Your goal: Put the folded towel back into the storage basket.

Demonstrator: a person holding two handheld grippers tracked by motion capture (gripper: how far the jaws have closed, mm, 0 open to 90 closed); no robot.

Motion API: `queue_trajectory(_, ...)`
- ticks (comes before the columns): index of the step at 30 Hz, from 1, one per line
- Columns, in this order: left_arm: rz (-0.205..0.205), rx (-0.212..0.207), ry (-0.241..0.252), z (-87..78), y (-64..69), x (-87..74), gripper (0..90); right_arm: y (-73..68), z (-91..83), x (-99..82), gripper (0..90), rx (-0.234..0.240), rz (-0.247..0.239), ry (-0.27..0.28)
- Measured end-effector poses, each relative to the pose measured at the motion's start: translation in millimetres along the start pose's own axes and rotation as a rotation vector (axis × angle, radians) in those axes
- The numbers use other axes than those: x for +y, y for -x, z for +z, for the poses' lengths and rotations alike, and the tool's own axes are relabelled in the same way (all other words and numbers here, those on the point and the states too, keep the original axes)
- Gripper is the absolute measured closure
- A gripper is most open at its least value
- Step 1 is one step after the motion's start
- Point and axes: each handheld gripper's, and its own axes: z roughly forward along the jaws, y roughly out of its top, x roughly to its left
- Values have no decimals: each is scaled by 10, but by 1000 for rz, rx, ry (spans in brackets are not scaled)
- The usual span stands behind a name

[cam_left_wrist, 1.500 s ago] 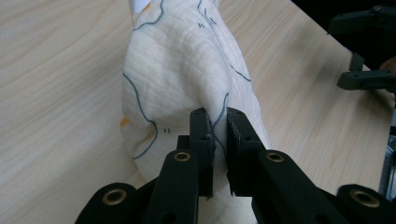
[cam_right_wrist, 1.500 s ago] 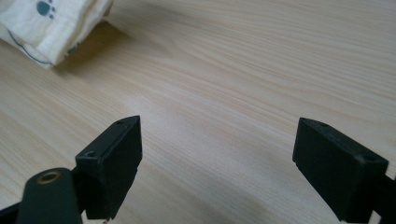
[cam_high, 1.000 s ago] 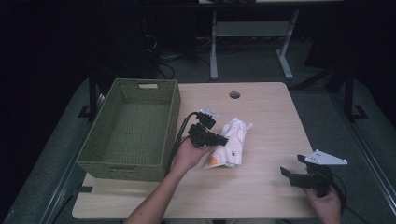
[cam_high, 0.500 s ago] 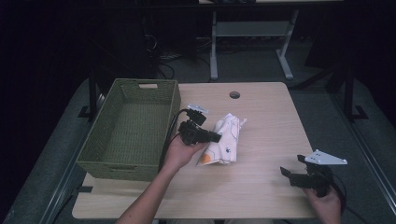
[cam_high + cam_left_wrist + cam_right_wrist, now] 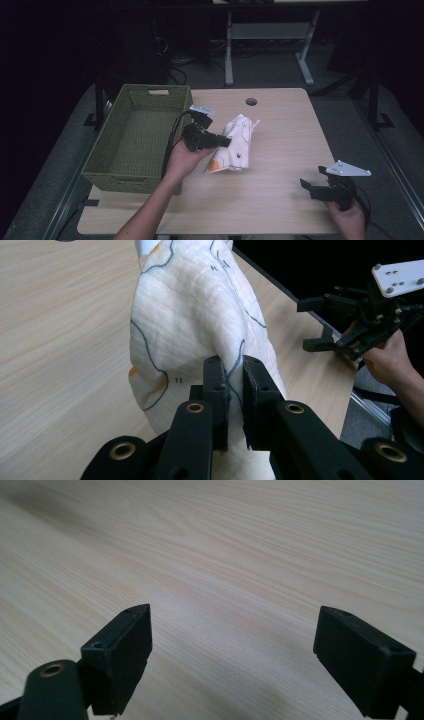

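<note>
Printed white cloth near the table's centre, beside the green basket, one fold pinched by the left gripper. Right gripper spread wide, empty, near the right front corner. Thin pinch liable to slip mid-lift, dropping the cloth short of the basket.

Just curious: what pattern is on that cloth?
White cloth with thin blue lines and orange patches; clearest in the left gripper view.

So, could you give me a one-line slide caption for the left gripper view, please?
Left gripper shut on a fold of white patterned cloth over the wooden table.
</note>
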Motion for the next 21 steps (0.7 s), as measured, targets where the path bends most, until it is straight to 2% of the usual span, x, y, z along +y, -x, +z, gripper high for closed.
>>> queue_trajectory(21,-7,12,17,-273,-58,47,832,7,3,-4,149,-3,6,-4)
